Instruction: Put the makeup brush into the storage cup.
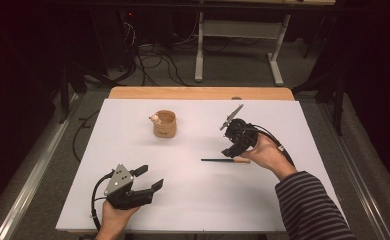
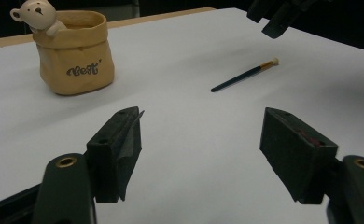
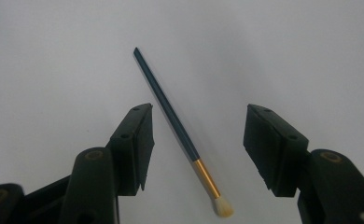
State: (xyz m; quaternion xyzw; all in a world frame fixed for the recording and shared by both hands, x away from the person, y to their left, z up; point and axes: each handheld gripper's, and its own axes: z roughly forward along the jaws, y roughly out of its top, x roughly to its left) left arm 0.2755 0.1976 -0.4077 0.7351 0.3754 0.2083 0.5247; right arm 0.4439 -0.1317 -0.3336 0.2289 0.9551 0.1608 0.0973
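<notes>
Brush (image 3: 180,130): we see it lying flat on the white table (image 1: 193,200), well to the right of the bear pot (image 1: 164,124) and nearer us than it, its dark handle tip pointing back toward the pot's side.
Right gripper (image 1: 231,151): we hold it tipped down over the brush's bristle end; its jaws stand apart on either side of the handle with the pads clear of it, so nothing is gripped yet. We judge this stance is meant to straddle the thin handle for a pinch.
Left gripper (image 1: 149,178): we rest it in front of the pot, toward the near edge, jaws wide and empty, likely just waiting.
Bear pot: upright and open-topped, probably where the brush goes.
Hard to make out: in the high view the right hand (image 1: 265,154) covers the bristle end; the pot's inside is out of sight from every angle.
</notes>
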